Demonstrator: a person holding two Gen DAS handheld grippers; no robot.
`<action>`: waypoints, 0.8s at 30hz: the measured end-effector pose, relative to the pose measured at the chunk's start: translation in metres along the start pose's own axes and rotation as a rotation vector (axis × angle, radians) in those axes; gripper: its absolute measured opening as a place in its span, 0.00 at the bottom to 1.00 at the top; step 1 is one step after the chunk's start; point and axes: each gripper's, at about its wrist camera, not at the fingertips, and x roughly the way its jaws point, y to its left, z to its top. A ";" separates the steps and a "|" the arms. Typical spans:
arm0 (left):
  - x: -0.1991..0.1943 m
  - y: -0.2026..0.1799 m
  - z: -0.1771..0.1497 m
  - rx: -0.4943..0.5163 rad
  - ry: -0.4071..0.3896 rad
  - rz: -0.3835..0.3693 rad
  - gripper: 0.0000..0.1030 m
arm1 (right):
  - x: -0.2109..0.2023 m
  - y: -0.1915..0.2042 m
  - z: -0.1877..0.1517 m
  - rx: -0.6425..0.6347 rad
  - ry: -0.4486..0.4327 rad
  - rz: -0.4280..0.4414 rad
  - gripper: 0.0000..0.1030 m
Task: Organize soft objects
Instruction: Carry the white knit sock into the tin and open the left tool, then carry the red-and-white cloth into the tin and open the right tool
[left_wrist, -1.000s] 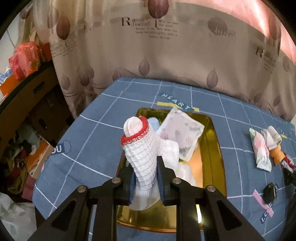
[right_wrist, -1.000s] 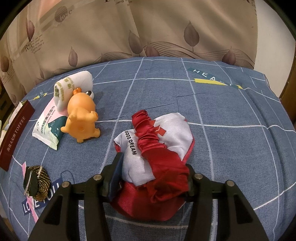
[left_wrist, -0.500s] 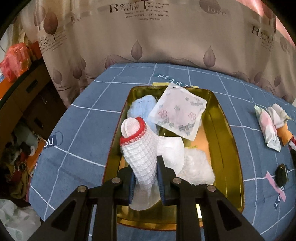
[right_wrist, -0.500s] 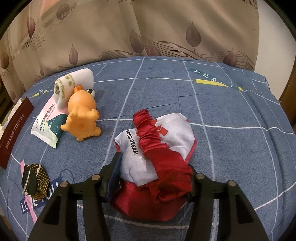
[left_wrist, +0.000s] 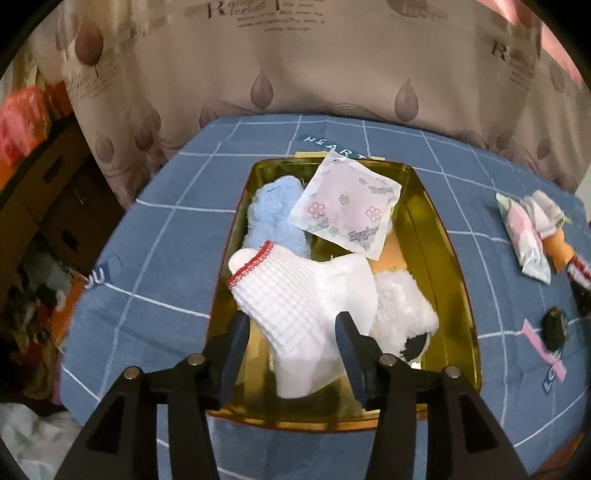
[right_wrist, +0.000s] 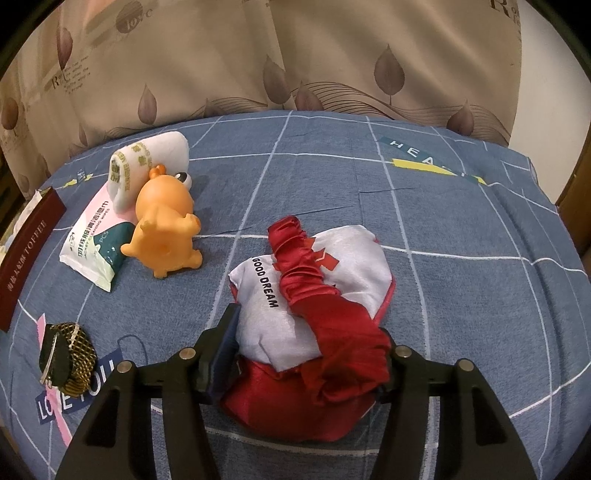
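Your left gripper (left_wrist: 291, 345) hangs over the near end of the gold tray (left_wrist: 439, 236) with its fingers (left_wrist: 236, 332) spread wide, and the white sock (left_wrist: 306, 295) lies loose between them, its long axis running from the toe at 6 o'clock up to the red-trimmed cuff at 10 o'clock; neither finger seems to press it, so it looks released into the tray, resting partly on the blue fuzzy sock (left_wrist: 273, 218) at 11 o'clock and the fluffy white piece (left_wrist: 402, 310) at 3 o'clock. Your right gripper (right_wrist: 306, 354) is the one that carries the next load: its fingers are closed on the red and white satin bag (right_wrist: 314, 295), which bulges forward toward 12 o'clock and rests on the blue table (right_wrist: 461, 240). The tray sits off to that hand's 9 o'clock side, out of its view, judging by the orange toy (right_wrist: 166, 221) there.
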 end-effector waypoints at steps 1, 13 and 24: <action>-0.002 -0.001 -0.001 0.017 -0.007 0.015 0.48 | 0.000 0.001 0.000 0.000 0.000 -0.001 0.54; -0.040 0.012 -0.012 -0.045 -0.108 0.032 0.48 | 0.000 0.003 0.000 -0.002 0.001 -0.005 0.54; -0.059 0.032 -0.055 -0.225 -0.147 0.011 0.48 | 0.000 0.005 0.000 -0.009 0.005 -0.006 0.58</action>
